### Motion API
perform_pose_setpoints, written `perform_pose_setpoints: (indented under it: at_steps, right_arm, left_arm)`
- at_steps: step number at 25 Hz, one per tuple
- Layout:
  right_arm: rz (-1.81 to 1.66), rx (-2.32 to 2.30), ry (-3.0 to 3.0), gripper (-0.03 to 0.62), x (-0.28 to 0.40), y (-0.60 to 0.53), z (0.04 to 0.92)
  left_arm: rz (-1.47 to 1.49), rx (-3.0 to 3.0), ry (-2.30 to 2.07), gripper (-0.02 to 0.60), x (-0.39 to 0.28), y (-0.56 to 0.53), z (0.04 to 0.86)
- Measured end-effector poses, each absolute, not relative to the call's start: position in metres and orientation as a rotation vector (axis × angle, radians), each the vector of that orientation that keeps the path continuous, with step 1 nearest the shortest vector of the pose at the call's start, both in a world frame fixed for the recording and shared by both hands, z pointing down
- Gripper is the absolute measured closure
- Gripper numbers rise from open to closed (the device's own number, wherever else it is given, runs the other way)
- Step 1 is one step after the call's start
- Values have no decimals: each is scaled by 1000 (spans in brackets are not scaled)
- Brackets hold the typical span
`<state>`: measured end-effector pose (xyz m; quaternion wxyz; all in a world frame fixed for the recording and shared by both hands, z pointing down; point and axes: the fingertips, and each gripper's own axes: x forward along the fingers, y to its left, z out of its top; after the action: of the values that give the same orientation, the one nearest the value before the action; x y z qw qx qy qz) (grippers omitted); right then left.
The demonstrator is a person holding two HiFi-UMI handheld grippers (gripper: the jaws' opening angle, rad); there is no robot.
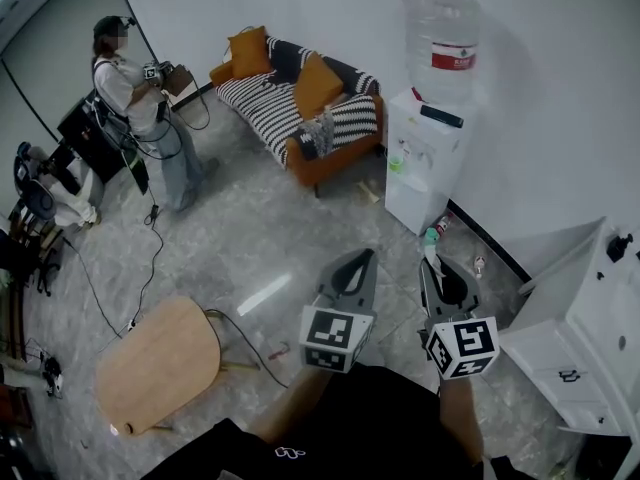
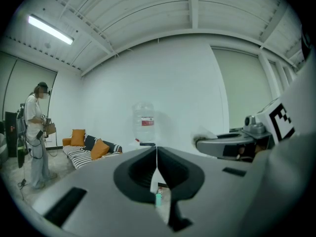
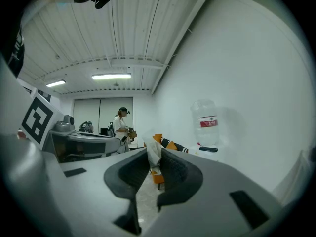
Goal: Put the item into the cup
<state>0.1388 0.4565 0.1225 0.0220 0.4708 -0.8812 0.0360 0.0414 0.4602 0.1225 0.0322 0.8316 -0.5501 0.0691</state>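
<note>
Room: grey marbled floor (image 1: pixel 250 238), white walls, striped sofa (image 1: pixel 290 108) with orange cushions against the far wall, water dispenser (image 1: pixel 425 158) with its bottle (image 1: pixel 443 33) on top just right of the sofa. Round wooden table (image 1: pixel 158 365) at lower left, white cabinet (image 1: pixel 590 308) at right. A second person (image 1: pixel 140 98) stands near the sofa's left end. Both grippers are held side by side, roughly level, pointing toward the dispenser. Left gripper (image 2: pixel 157 154): jaws together, tips meeting, nothing between them. Right gripper (image 1: pixel 432 266): jaws clamped on the item (image 3: pixel 153 153), a white, crumpled, paper-like strip. The item is pinched at the jaw tips and sticks out past them. Its long axis runs along the line of the jaws, free end forward toward the dispenser; in the right gripper view that end rises above the tips. Small teal object (image 2: pixel 158 197) on the floor by the dispenser's foot, ahead of the grippers.
</note>
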Motion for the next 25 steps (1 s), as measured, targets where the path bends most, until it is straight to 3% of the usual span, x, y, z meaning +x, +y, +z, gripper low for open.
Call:
perform_pose_setpoints:
  at_steps: [17,25]
  right_arm:
    - [130,1667,-2622,530,182,382,143]
    - [158,1643,-2594,530,156,316,158]
  left_arm:
    - [135,2618,-1623,568,51,378,127]
    - [131,2540,-1602,568,22,299,151]
